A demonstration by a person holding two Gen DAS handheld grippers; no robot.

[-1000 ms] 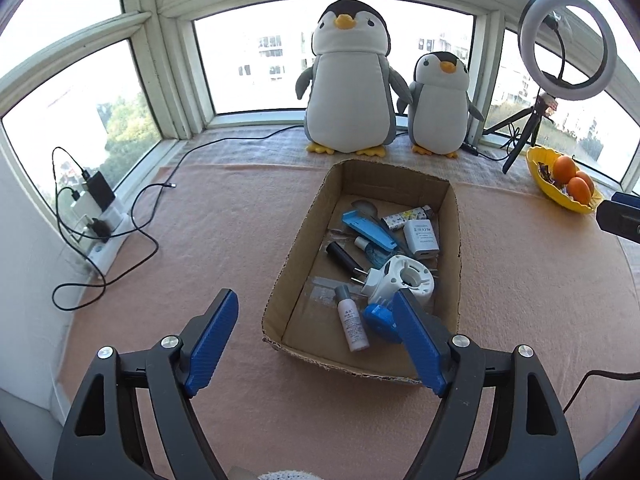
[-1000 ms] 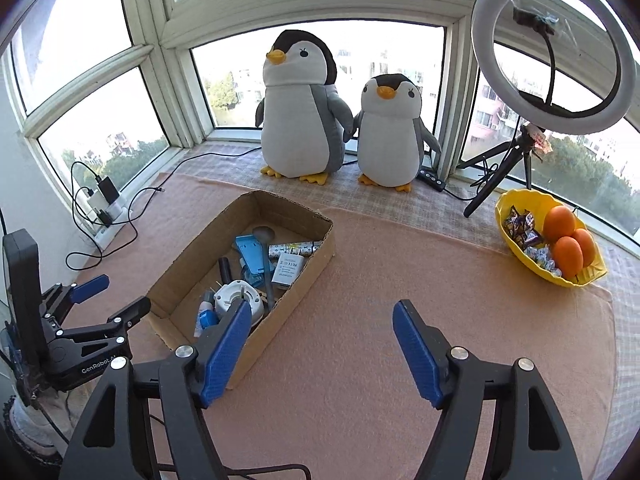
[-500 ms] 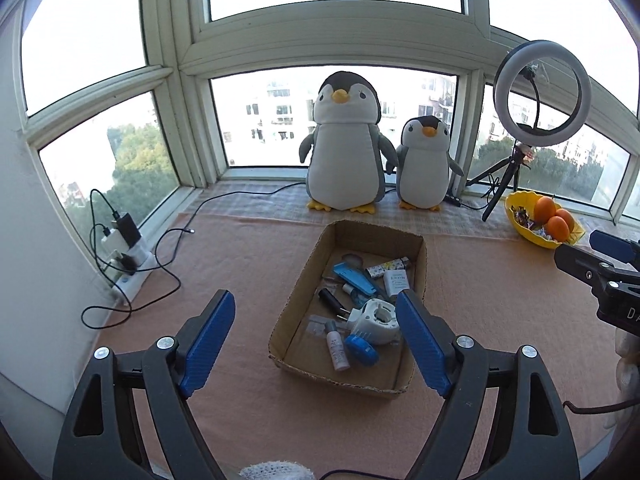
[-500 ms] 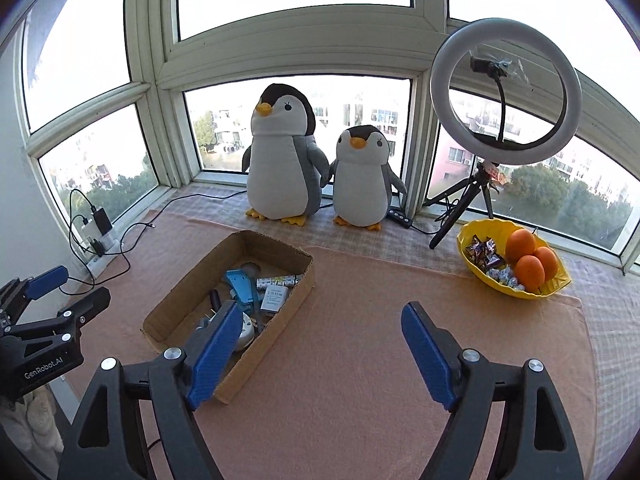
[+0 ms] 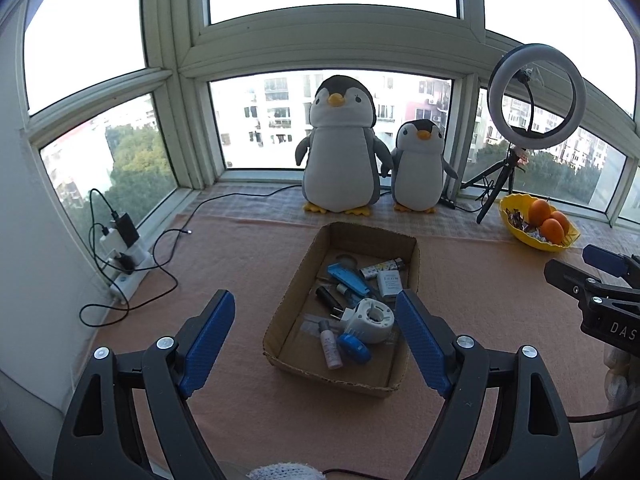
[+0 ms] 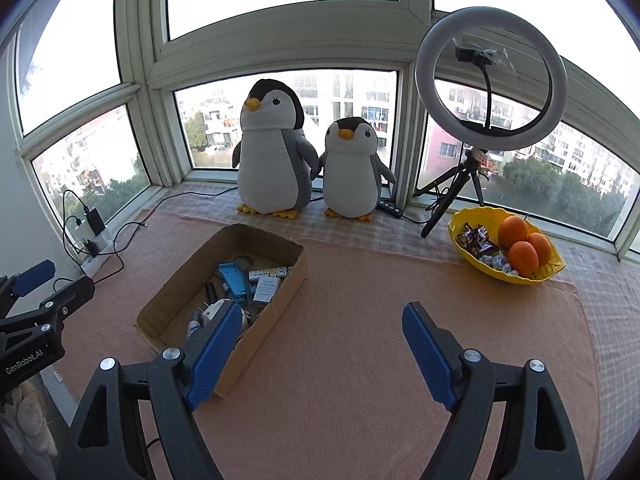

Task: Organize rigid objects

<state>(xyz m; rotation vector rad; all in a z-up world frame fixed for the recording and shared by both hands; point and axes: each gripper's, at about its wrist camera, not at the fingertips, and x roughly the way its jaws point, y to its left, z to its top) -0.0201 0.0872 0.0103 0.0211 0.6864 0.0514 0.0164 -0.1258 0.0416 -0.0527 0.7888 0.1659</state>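
A peach cloth-covered counter (image 5: 248, 264) fills a bay window. Left gripper (image 5: 316, 338) and right gripper (image 6: 318, 350) hover with jaws wide apart, empty. Ahead of the left jaws, the brown cardboard box (image 5: 294, 292) of small items runs lengthwise away toward two plush penguins (image 5: 340, 148).

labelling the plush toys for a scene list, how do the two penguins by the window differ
The large grey-and-white plush penguin is clearly taller and wider than the small grey-and-white plush penguin. The large one stands to the left, the small one to its right, their flippers about touching. In the right wrist view the large one's orange beak turns left, while the small one faces more forward. Both stand upright on the checked sill cloth, with dark heads, white bellies and yellow feet.
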